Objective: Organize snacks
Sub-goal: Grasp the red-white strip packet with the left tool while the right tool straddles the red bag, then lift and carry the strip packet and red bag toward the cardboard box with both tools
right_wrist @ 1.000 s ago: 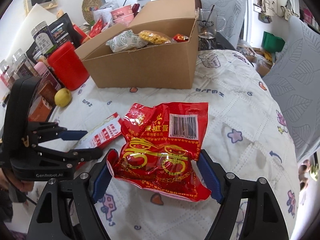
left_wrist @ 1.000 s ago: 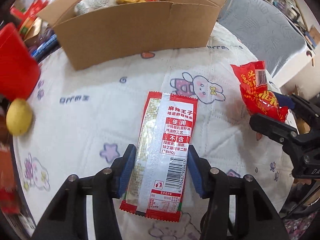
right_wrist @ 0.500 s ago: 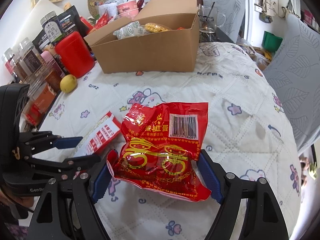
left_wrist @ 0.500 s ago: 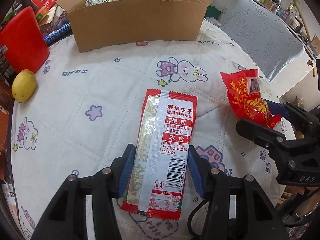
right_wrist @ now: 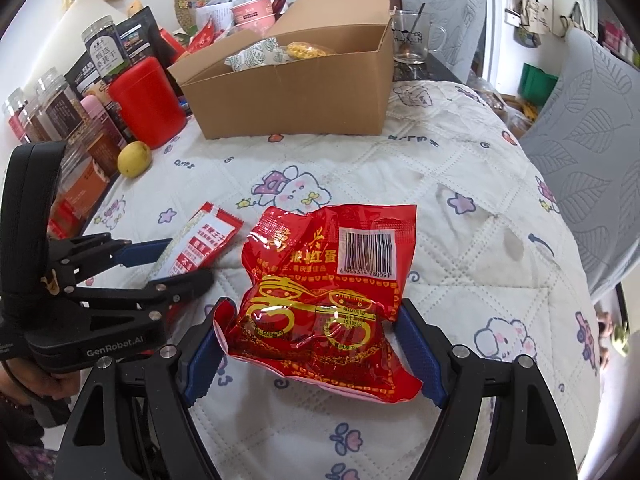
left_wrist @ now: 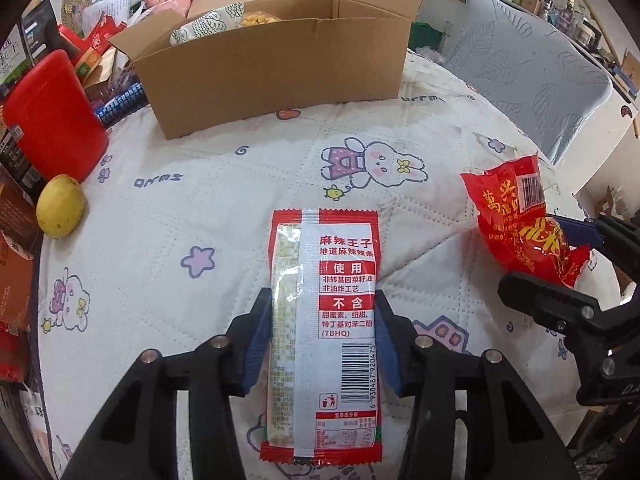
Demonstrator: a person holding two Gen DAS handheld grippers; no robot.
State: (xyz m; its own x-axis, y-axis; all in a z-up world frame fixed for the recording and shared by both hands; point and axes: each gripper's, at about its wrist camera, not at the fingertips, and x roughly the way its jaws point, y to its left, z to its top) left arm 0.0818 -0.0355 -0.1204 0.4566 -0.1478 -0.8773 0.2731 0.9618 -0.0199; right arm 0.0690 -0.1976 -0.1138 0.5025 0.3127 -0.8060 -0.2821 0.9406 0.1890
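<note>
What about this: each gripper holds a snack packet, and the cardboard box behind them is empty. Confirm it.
Not quite. The box is not empty: the right wrist view shows a patterned packet and a yellow snack inside. Each gripper does hold a packet.

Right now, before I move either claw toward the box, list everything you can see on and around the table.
long snack packet: 1, red and white, in the left claw
crinkly snack bag: 1, red with gold print, in the right claw
cardboard box: 1, brown, open, far side of table, snacks inside
red canister: 1, left of box
yellow fruit: 1, by the canister
jars: several, dark contents, far left edge
glass mug: 1, clear, behind box
tablecloth: 1, white, cartoon prints
chairs: 2, grey leaf pattern, right and behind the table
left claw: closing on the packet
right claw: closed on the bag
</note>
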